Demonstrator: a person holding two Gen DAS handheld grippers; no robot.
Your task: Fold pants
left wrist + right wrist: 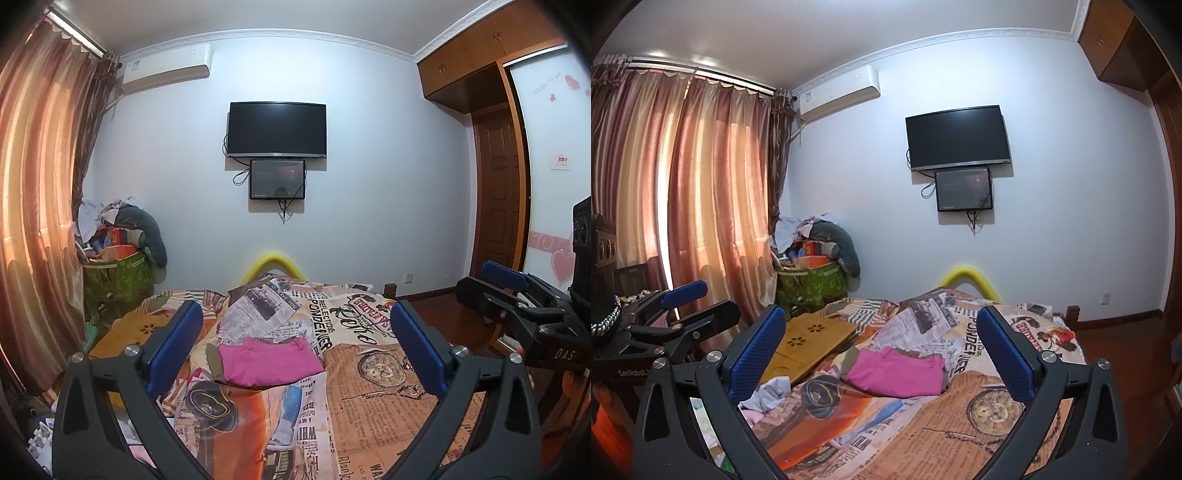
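A: So the pink pants [271,362] sit folded mid-bed [369,406], both grippers, left gripper [295,349] and right gripper [882,354], wide open, empty.

B: Yeah, rumpled bedspread could tip the stack undone.

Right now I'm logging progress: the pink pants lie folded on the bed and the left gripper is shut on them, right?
Not quite. The pink pants do lie folded on the bed, but the left gripper is open and holds nothing; the left wrist view shows it.
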